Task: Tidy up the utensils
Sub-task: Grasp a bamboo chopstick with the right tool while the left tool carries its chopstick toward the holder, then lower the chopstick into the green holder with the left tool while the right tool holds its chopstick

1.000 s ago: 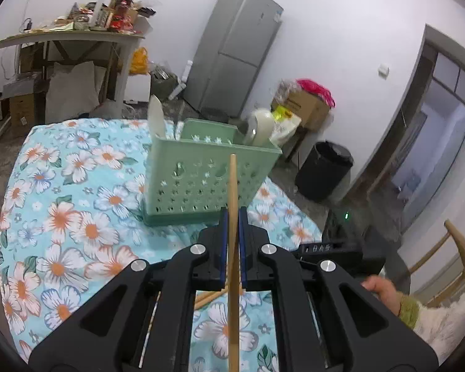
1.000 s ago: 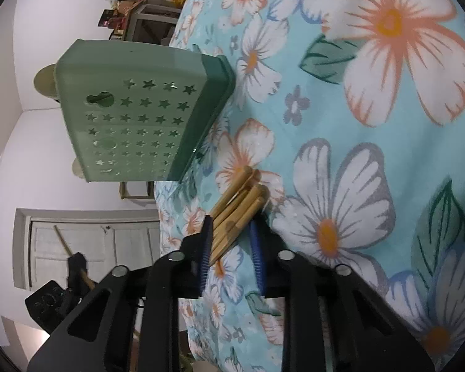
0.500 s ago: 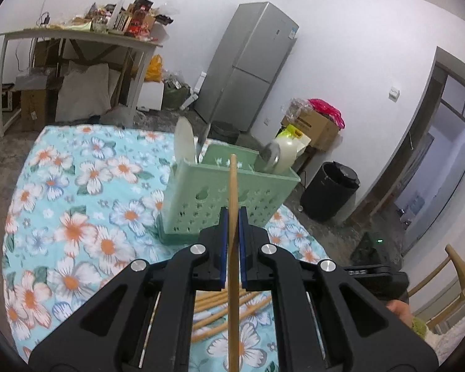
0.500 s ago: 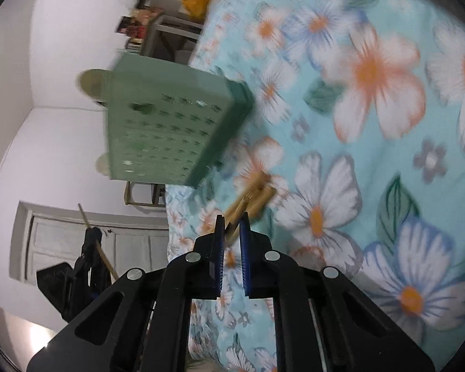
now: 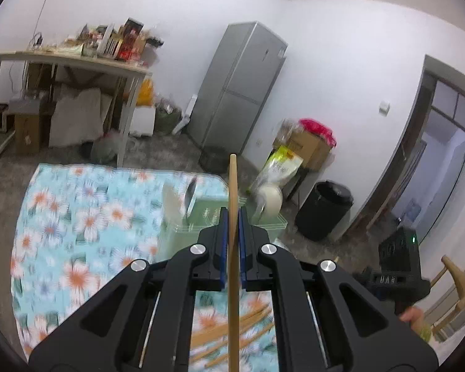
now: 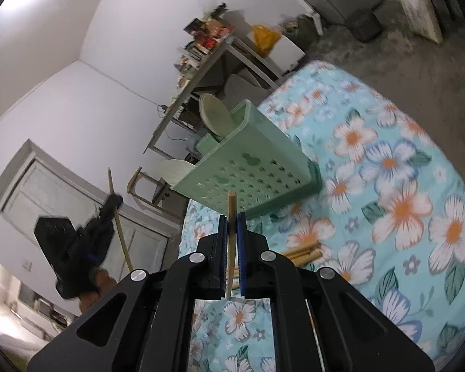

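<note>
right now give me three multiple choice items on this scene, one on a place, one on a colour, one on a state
1. Where do the loose chopsticks lie?
A. in the basket
B. on the tablecloth
C. on the floor

2. What colour is the basket?
A. green
B. red
C. black

3. What is the right gripper doing?
A. open and empty
B. shut on a spoon
C. shut on a chopstick

Answers:
1 B: they rest on the floral tablecloth, in front of the basket.
2 A: its perforated walls are pale green.
3 C: a chopstick stands clamped between its blue pads.
</note>
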`<move>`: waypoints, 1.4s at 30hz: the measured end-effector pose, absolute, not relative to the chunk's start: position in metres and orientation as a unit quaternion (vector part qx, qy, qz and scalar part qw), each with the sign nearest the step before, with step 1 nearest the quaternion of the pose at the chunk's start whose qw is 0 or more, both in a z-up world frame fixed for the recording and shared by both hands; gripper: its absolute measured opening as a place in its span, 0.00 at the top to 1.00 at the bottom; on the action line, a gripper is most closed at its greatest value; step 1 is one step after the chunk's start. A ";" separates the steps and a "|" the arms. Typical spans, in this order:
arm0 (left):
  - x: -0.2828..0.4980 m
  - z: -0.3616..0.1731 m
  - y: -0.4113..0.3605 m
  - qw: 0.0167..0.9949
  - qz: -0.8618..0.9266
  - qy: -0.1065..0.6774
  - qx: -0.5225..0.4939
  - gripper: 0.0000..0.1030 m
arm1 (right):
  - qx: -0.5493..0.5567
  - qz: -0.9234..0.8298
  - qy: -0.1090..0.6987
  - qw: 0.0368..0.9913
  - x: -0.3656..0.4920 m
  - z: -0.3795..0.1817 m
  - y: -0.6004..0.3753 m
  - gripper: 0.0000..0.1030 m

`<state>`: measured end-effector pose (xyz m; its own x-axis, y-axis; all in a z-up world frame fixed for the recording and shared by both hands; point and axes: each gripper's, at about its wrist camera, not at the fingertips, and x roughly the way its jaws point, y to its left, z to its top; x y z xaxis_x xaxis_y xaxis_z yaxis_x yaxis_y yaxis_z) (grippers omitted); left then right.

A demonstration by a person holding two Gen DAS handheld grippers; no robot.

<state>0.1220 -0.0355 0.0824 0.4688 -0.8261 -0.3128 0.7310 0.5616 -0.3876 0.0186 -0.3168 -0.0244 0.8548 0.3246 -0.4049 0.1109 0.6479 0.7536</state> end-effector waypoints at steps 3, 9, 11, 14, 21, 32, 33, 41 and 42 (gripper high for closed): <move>0.128 0.106 -0.042 0.856 -0.464 0.203 -0.105 0.95 | 0.400 0.071 0.253 0.878 0.012 -0.013 -0.313 0.94; 0.144 0.152 -0.061 0.867 -0.462 0.127 -0.134 0.95 | 0.372 0.072 0.230 0.897 0.006 0.012 -0.319 0.94; 0.153 0.164 -0.070 0.872 -0.454 0.108 -0.148 0.95 | 0.364 0.066 0.219 0.903 0.001 0.020 -0.322 0.94; 0.167 0.174 -0.087 0.881 -0.434 0.085 -0.168 0.95 | 0.362 0.061 0.206 0.907 -0.006 0.027 -0.329 0.94; 0.204 0.165 -0.134 0.892 -0.396 0.089 -0.198 0.95 | 0.374 0.054 0.194 0.905 -0.015 0.025 -0.344 0.94; 0.234 0.118 -0.174 0.904 -0.370 0.120 -0.177 0.95 | 0.397 0.050 0.195 0.896 -0.010 0.007 -0.362 0.94; 0.235 0.114 -0.177 0.903 -0.371 0.128 -0.174 0.95 | 0.398 0.050 0.196 0.895 -0.010 0.007 -0.362 0.94; 0.223 0.102 -0.166 0.904 -0.374 0.137 -0.154 0.95 | 0.408 0.048 0.194 0.891 -0.014 0.003 -0.365 0.94; 0.220 0.100 -0.165 0.904 -0.375 0.141 -0.152 0.95 | 0.408 0.048 0.193 0.891 -0.014 0.002 -0.365 0.94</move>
<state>0.2204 -0.1647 0.1003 0.6799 -0.7197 -0.1409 0.6343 0.6735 -0.3795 -0.0140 -0.3647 0.0024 0.9207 0.2425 -0.3057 0.0728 0.6630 0.7451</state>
